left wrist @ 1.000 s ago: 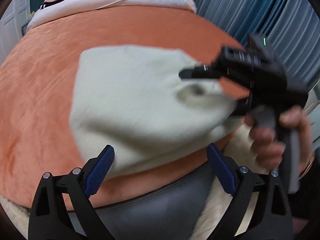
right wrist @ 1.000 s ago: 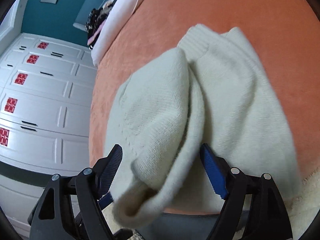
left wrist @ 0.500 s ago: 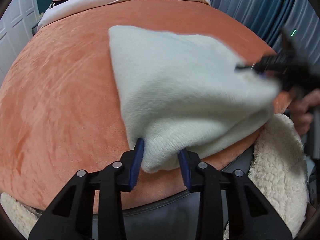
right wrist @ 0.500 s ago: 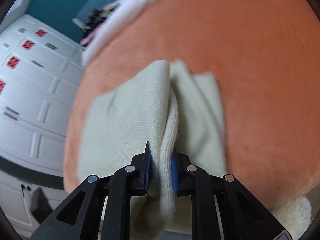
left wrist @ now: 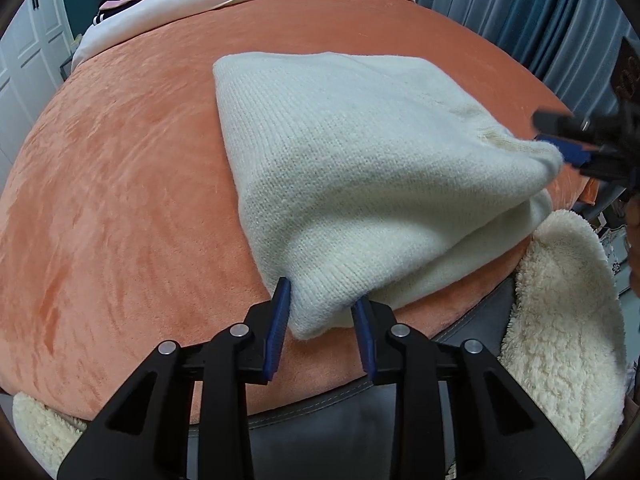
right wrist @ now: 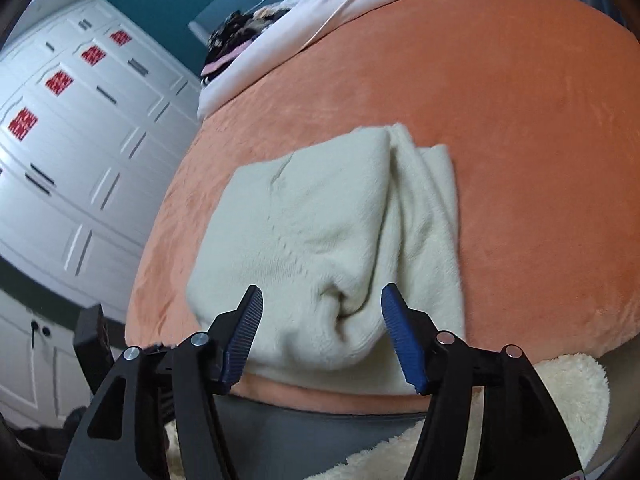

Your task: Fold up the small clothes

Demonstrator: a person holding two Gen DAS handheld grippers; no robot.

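cream knit sweater (left wrist: pixel 352 168) folded on orange blanket (left wrist: pixel 120 208); left gripper (left wrist: pixel 322 322) pinching its near corner, jaws just closed further; right gripper (right wrist: pixel 322 334) jaws spread, just opened, off the knit.

I'm seeing an orange blanket (left wrist: pixel 120 200) covering the bed, white wardrobe doors (right wrist: pixel 80 140) standing far left, and blue curtains (left wrist: pixel 520 20) hanging far right.

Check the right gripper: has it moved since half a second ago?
Yes. The right gripper has just been opening and has let go of the cream sweater, backing off toward the near edge of the orange blanket.
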